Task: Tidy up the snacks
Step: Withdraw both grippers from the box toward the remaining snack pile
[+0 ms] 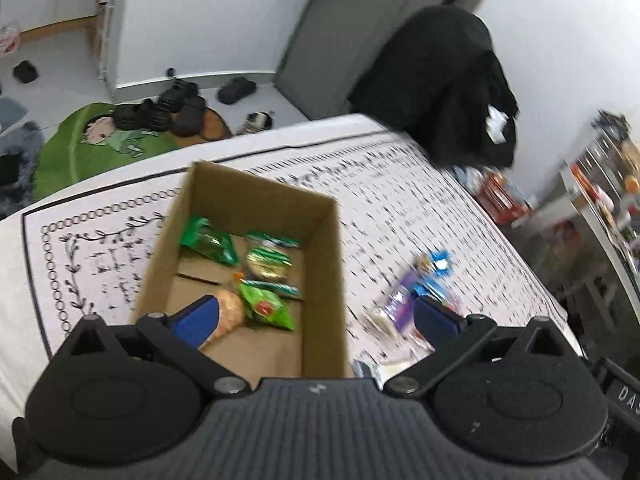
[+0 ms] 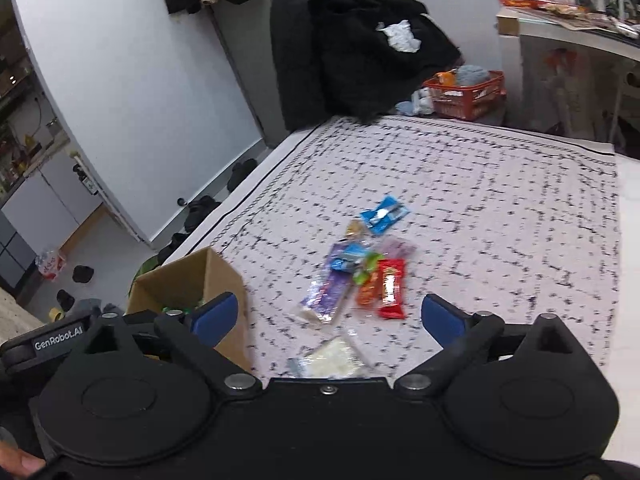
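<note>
The left gripper point(image 1: 316, 316) hangs over the cardboard box point(image 1: 324, 280) with its blue fingers point(image 1: 200, 316) wide apart and nothing between them. In the box lie green snack packets point(image 1: 208, 240) and an orange one point(image 1: 228, 312). To the right of the box, blurred wrappers point(image 1: 416, 288) lie on the patterned tablecloth point(image 1: 400, 184).

The room is bright with soft, even light, and the shadows are faint. Both pictures bend at the edges, so the walls point(image 2: 132, 92) curve. The snacks point(image 1: 416, 292) on the cloth point(image 2: 480, 200) look smeared and fuzzy. The box point(image 1: 256, 264) looks sharper. A green packet point(image 1: 208, 242) shines a little.
</note>
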Demonstrator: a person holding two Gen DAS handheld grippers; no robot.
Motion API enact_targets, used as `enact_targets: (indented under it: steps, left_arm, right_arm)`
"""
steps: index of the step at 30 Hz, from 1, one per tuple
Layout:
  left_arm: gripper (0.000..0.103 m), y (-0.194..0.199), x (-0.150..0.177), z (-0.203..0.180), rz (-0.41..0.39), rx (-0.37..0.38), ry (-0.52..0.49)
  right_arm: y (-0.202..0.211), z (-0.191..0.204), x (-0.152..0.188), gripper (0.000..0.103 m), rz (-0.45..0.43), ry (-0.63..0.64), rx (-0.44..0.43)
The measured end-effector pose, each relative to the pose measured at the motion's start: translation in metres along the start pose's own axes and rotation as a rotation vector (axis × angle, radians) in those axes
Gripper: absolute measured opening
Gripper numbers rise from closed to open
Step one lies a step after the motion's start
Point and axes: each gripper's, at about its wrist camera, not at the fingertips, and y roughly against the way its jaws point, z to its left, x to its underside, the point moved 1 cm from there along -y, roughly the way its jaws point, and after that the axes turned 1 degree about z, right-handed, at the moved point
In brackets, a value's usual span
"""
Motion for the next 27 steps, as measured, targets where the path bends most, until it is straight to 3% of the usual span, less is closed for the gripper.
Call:
enact_targets:
  steps: [10, 17, 27]
  left_arm:
    - [0.103, -0.004, 0.014, -0.033, 0.059, 0.024, -0.121]
    - [0.103, -0.002, 0.03, -0.059, 0.057, 0.026, -0.24]
    - [0.103, -0.008, 0.057, -0.092, 0.094, 0.017, -0.358]
  right_arm:
    - [0.011, -0.04, 0.005, 0.101, 0.035, -0.03, -0.007]
    - [0.01, -0.06, 0.015, 0.101, 0.07, -0.061, -0.014]
    - [0.004, -0.084, 0.022, 0.1, 0.075, -0.159, -0.035]
